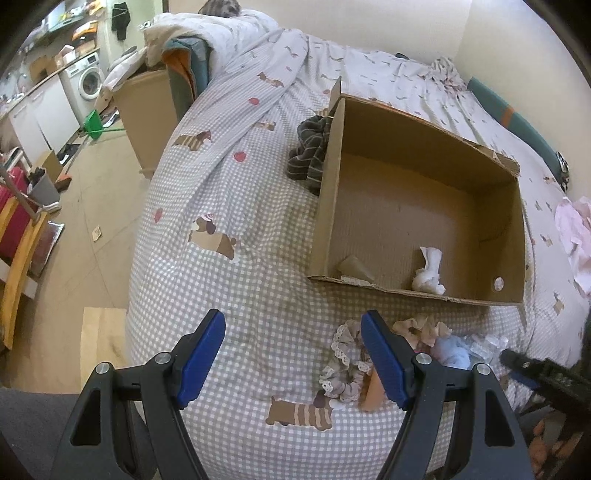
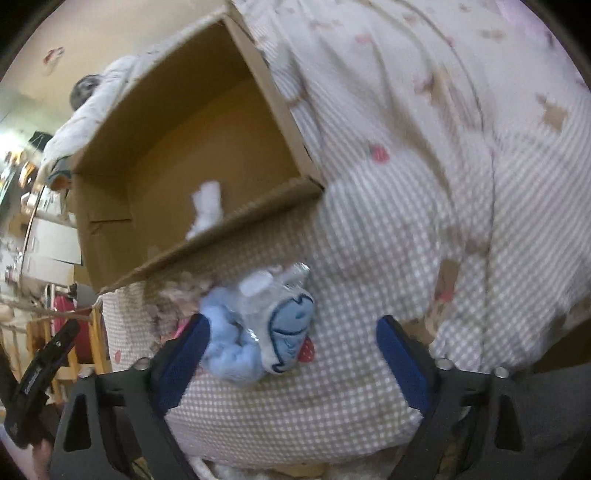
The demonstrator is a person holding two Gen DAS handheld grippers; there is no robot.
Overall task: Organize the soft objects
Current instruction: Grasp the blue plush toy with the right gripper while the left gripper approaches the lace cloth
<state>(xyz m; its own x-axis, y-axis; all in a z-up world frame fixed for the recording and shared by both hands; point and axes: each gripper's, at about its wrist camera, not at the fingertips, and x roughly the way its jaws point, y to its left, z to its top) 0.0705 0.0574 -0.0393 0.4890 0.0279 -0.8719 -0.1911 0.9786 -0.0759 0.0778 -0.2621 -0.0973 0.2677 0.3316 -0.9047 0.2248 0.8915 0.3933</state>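
Observation:
An open cardboard box lies on the checked bed cover, with a white sock inside near its front wall. It also shows in the right wrist view, with the sock. In front of the box lie a lace scrunchie, a beige frilly scrunchie, a light blue fluffy item and an orange piece. My left gripper is open above the cover, its right finger over the scrunchie pile. My right gripper is open around the blue fluffy item and a blue fish-print sock.
A dark striped garment lies against the box's left wall. A pink cloth lies at the bed's right edge. Bedding is heaped at the bed's far end. The floor, a wooden chair and a washing machine are to the left.

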